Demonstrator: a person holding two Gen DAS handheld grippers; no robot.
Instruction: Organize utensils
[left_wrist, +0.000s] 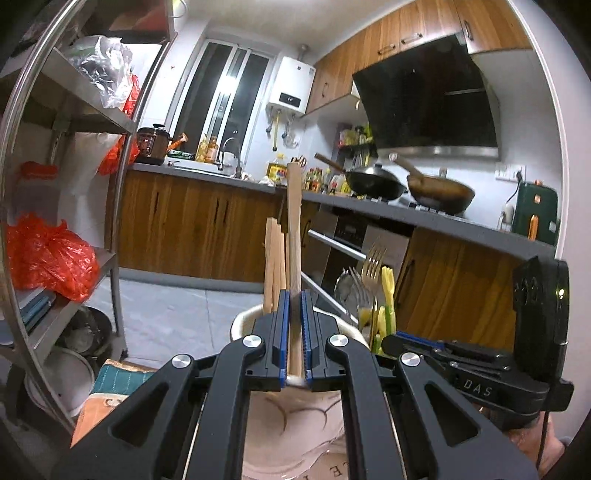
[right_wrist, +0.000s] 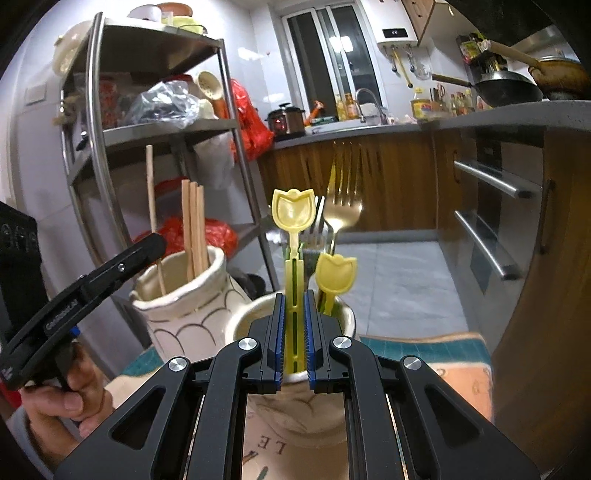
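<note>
Utensils sit in two ceramic jars: my left gripper (left_wrist: 294, 317) clamps a wooden chopstick (left_wrist: 294, 229) above the scalloped jar (right_wrist: 184, 314), centre frame; my right gripper (right_wrist: 294, 325) pinches a yellow tulip spoon (right_wrist: 293, 214) over its jar (right_wrist: 243, 321).

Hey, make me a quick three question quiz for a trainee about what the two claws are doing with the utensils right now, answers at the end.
1. True or false: the left claw is shut on a metal fork.
2. The right claw grips which item? A gold fork, B yellow tulip-shaped utensil, C chopsticks.
3. What stands in the left-hand ceramic jar beside the held wooden stick?

Key:
1. False; it grips the wooden stick.
2. B, the yellow tulip-shaped utensil.
3. Wooden chopsticks.
</note>
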